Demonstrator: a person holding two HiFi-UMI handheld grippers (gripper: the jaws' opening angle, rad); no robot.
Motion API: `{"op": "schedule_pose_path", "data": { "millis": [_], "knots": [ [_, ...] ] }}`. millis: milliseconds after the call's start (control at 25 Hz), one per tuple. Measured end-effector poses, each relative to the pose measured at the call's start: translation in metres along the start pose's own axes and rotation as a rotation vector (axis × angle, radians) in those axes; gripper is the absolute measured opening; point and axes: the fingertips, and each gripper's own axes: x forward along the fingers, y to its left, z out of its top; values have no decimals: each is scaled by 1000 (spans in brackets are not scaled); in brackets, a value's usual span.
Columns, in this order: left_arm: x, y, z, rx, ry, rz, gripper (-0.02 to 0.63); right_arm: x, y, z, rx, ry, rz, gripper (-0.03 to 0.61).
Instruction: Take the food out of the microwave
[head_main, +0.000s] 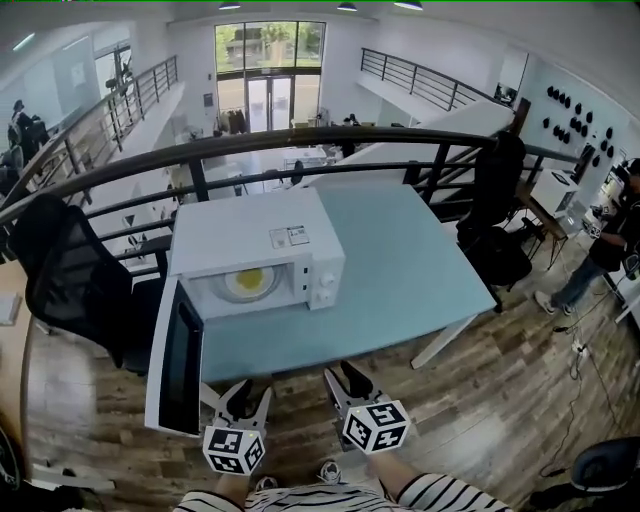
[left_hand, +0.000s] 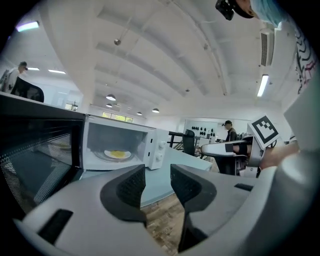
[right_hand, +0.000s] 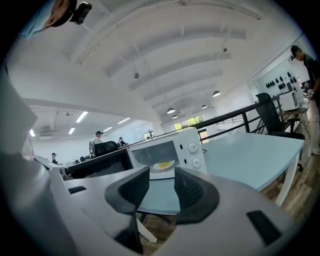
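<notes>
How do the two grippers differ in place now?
The left gripper hovers beside the open microwave door; the right gripper is apart from it, before the table edge. The plate shows straight above the right gripper's jaw gap, but left of the left gripper's. Both are open and empty.

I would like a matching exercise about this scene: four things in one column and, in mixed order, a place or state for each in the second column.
1. microwave door
2. plate of food
3. left tool
4. black chair

A. inside the microwave
B. jaws apart, nothing between them
C. swung open
D. beside the table

Pairs: 1-C, 2-A, 3-B, 4-D.
</notes>
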Motion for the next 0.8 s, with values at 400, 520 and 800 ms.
{"op": "schedule_pose_path", "data": {
  "millis": [400, 520, 800],
  "knots": [
    [21, 12, -2, -10, -60, 196, 135, 31, -31, 4, -19, 36, 112, 158],
    [24, 20, -2, -11, -58, 228, 135, 41, -28, 2, -9, 48, 138, 156],
    [41, 52, -9, -47, -42, 260, 135, 80, -19, -8, 8, 75, 174, 156]
  ]
}}
